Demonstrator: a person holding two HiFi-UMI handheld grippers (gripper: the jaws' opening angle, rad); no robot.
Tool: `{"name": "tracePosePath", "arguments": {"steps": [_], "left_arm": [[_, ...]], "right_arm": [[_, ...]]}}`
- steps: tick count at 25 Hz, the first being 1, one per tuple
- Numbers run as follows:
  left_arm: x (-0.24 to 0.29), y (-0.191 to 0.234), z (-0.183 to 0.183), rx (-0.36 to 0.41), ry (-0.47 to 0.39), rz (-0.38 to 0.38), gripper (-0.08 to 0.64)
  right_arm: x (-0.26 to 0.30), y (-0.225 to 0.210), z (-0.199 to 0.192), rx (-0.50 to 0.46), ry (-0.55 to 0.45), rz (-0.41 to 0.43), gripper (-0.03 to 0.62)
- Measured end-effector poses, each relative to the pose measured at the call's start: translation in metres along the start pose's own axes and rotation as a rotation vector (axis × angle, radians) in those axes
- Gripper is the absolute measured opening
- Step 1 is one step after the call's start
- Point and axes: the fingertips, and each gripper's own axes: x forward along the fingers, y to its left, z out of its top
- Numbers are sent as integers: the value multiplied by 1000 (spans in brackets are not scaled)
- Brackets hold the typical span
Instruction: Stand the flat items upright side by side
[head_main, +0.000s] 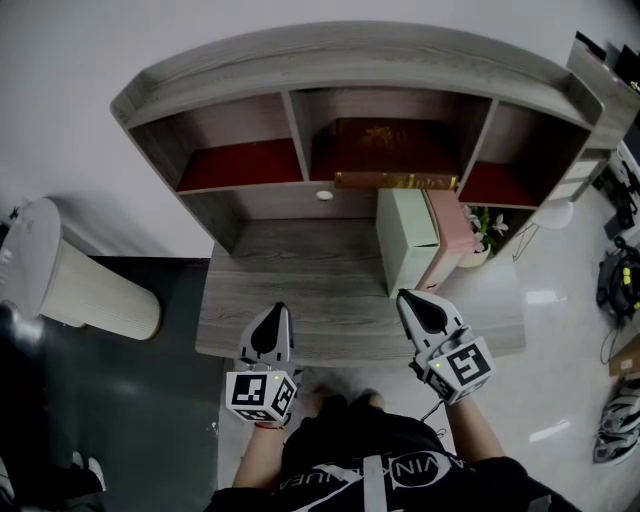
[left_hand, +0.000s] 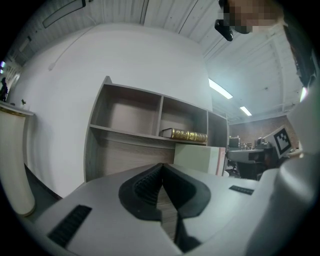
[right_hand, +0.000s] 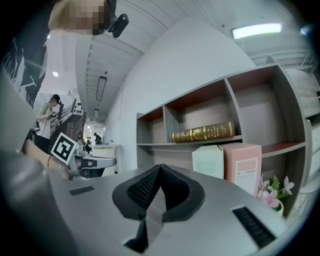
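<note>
A brown book with a gold spine (head_main: 395, 180) lies flat in the middle compartment of the shelf unit (head_main: 300, 150). Below it, on the wooden desk (head_main: 300, 280), a pale green box (head_main: 408, 245) and a pink box (head_main: 452, 235) stand upright side by side. My left gripper (head_main: 277, 308) hovers shut and empty over the desk's front edge. My right gripper (head_main: 404, 295) is shut and empty too, just in front of the green box. The book (left_hand: 189, 135) and green box (left_hand: 195, 159) show ahead in the left gripper view, and book (right_hand: 203, 132), green box (right_hand: 208, 161) and pink box (right_hand: 243, 165) in the right.
A small pot of pink flowers (head_main: 487, 230) stands right of the pink box. The outer shelf compartments hold nothing. A ribbed white cylinder (head_main: 75, 285) stands on the floor left of the desk. Bags and a helmet (head_main: 615, 425) lie on the floor at the right.
</note>
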Motion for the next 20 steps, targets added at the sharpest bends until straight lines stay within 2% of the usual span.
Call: {"name": "tracePosePath", "arguments": {"steps": [20], "left_arm": [[6,5,-5,-22,32,-4,5]], "right_arm": [[5,-5,-9,6,20,0,11]]}}
